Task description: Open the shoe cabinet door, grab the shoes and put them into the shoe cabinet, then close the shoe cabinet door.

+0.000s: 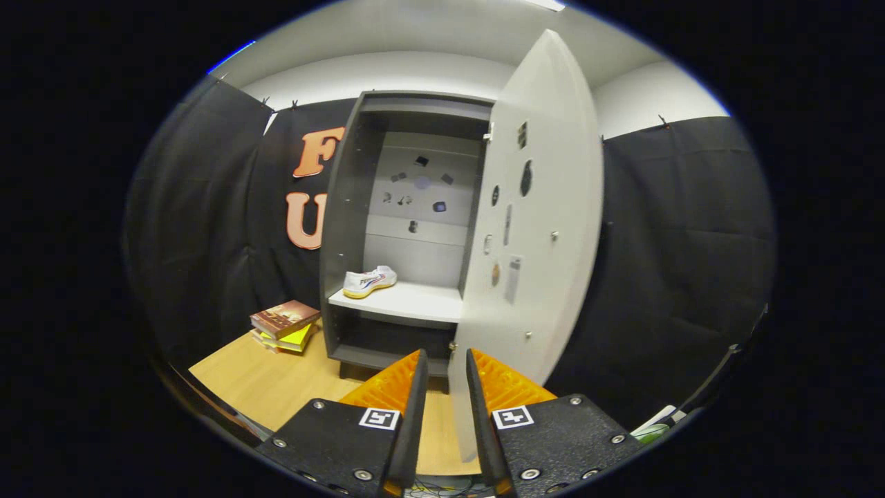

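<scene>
- The shoe cabinet (346, 228) stands in the middle of the frame, on the wooden table (276, 380), with its door (546, 228) swung wide open to the right, so the opening step looks done.
- One white shoe (370, 281) with a yellowish sole lies on the left part of the cabinet's white shelf (415, 302), just left of centre in the frame; that part of the placing step looks done too.
- The task speaks of shoes; I see this one in the cabinet and no other on the visible table, though the fisheye bends the margins, so I cannot be sure none is left.
- The gripper (446, 363) sits at the bottom centre of the frame, its orange fingers (394, 384) parted by a narrow gap and holding nothing.
- The lower free edge of the door runs down between the fingers or just ahead of them; whether either finger touches it I cannot tell.
- A stack of books (285, 325) rests on the table at lower left, just beside the cabinet's left wall and clear of the door's swing.
- What is left, by my judgement, is the closing: the door needs to be pushed from the right back to the left until it meets the cabinet front.
</scene>
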`<state>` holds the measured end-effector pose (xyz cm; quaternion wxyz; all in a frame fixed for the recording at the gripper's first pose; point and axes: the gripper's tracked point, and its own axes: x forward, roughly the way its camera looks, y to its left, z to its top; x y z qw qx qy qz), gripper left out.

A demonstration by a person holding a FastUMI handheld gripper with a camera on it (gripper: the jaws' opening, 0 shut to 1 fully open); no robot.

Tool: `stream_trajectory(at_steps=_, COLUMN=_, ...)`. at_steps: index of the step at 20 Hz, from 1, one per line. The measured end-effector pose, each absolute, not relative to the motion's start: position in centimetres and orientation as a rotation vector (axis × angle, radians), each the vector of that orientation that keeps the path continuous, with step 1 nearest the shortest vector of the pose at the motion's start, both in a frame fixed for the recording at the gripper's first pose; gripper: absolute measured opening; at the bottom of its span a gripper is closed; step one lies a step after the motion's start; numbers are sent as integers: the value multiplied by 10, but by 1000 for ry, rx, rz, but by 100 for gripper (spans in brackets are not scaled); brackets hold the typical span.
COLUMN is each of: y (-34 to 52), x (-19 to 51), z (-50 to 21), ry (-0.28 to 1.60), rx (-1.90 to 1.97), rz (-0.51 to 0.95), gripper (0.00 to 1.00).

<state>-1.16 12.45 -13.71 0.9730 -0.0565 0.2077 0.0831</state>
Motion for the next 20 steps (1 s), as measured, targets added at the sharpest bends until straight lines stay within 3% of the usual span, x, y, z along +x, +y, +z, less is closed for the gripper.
stream_trajectory(at_steps=7, y=144, x=-29, z=-186, ry=547, rx=-86, rz=255, gripper=63)
stream_trajectory(at_steps=12, y=165, x=-31, z=-279, ry=711, rx=-66, rz=276, gripper=80)
stream_trajectory(at_steps=20, y=197, x=-63, z=-380, ry=931, rx=-100, rz=362, gripper=83)
